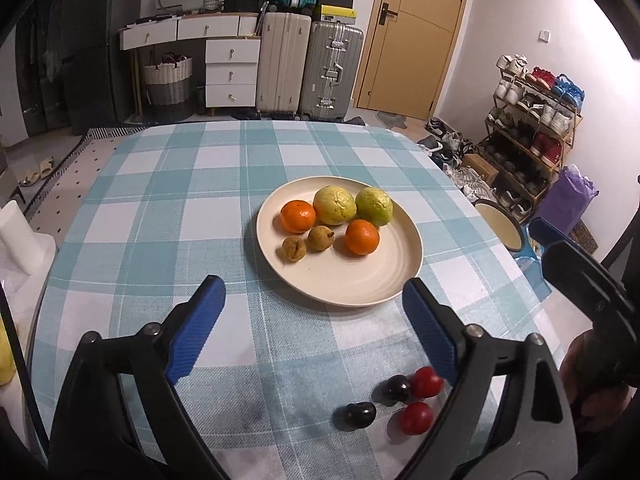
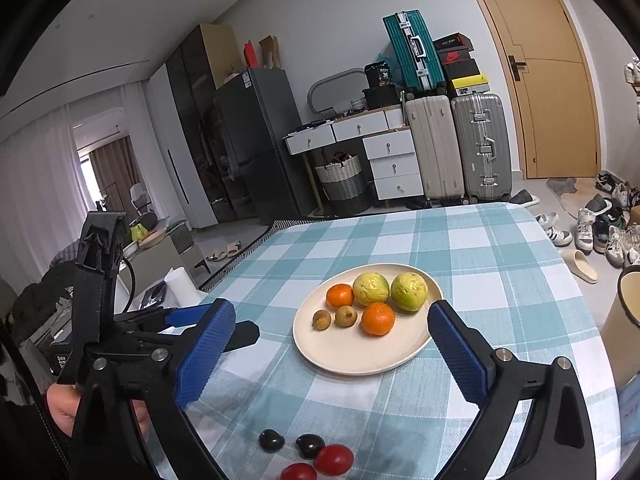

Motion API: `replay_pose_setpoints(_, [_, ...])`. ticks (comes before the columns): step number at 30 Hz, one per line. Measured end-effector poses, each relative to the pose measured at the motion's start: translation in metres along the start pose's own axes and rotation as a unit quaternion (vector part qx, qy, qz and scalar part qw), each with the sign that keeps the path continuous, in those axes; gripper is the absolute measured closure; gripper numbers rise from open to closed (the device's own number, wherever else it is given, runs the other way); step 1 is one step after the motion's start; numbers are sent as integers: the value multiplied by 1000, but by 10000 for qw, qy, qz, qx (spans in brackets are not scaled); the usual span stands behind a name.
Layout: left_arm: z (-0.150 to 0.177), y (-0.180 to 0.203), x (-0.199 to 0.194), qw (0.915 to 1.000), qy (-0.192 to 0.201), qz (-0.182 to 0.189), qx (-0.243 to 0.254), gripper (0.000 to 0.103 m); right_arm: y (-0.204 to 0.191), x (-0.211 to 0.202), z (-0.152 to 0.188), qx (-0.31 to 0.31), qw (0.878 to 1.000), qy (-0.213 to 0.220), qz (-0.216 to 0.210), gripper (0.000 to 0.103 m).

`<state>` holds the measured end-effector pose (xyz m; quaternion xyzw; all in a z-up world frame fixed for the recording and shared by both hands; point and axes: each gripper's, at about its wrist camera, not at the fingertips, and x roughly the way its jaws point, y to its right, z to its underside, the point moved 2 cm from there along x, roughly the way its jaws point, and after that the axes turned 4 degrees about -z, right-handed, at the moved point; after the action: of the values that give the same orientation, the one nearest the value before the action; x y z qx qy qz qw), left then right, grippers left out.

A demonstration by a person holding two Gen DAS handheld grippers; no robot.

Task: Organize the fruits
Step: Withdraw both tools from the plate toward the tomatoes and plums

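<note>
A cream plate (image 1: 360,280) (image 2: 352,354) on the checked tablecloth holds two oranges (image 1: 297,216) (image 2: 377,318), two green guavas (image 1: 334,205) (image 2: 371,289) and two small brown fruits (image 1: 320,238) (image 2: 345,315). Near the table's front edge lie two red (image 1: 426,382) (image 2: 333,459) and two dark (image 1: 360,414) (image 2: 271,440) small fruits, loose on the cloth. My left gripper (image 1: 314,320) is open and empty, above the cloth in front of the plate. My right gripper (image 2: 330,344) is open and empty, just before the plate; it also shows at the right of the left wrist view (image 1: 560,248).
A cream pot with a blue rim (image 1: 502,226) (image 2: 628,300) stands at the table's right edge. A white roll (image 1: 18,236) (image 2: 182,286) sits off the left edge. Suitcases (image 1: 308,68), drawers and a shoe rack (image 1: 528,136) stand beyond the table.
</note>
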<state>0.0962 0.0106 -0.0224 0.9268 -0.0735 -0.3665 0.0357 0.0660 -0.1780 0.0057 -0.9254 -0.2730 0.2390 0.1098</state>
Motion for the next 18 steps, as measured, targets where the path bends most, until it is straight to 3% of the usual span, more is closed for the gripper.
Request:
replay_pose_setpoints(2, [3, -1, -2, 10000, 48, -16, -2, 1, 0, -1, 1, 17, 10000, -5, 14, 3])
replay_pose_setpoints(18, [44, -8, 1, 9997, -194, -52, -114, 1, -10, -16, 31, -93, 9998, -186, -56, 0])
